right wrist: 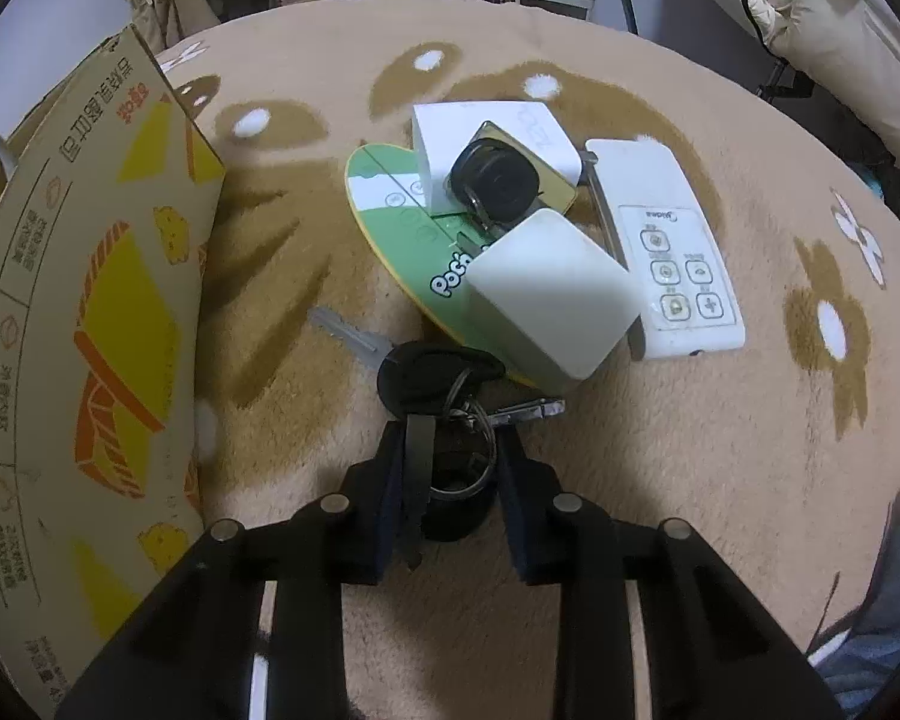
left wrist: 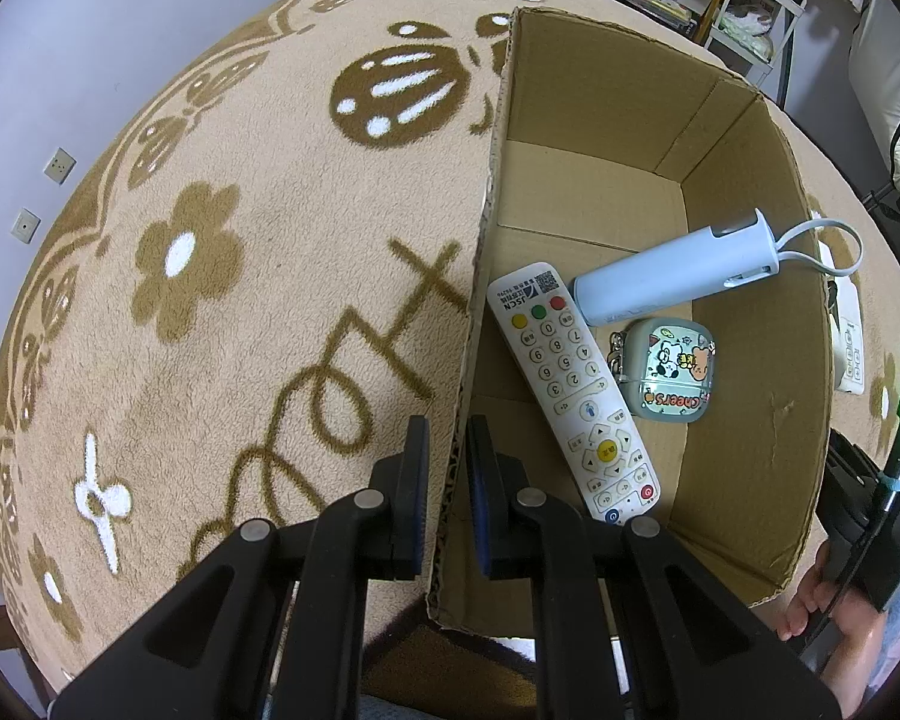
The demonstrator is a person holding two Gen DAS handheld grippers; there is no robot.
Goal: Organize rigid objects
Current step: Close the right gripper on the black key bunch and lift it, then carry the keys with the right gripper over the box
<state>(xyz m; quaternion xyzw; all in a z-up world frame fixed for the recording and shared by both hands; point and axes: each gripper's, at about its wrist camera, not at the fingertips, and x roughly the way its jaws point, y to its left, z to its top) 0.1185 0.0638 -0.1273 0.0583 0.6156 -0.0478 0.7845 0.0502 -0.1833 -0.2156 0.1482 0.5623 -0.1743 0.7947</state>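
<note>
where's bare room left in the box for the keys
The far half of the cardboard box floor is bare, bordered by the back wall and the blue tube. The near right corner, past the cartoon case, is free too. It is crowded along the left wall, where the white remote lies beside the left claw.

In the cardboard box you see the remote, with the tube behind it and the small case to its right. The keys lie right of the box, before the piled chargers.
</note>
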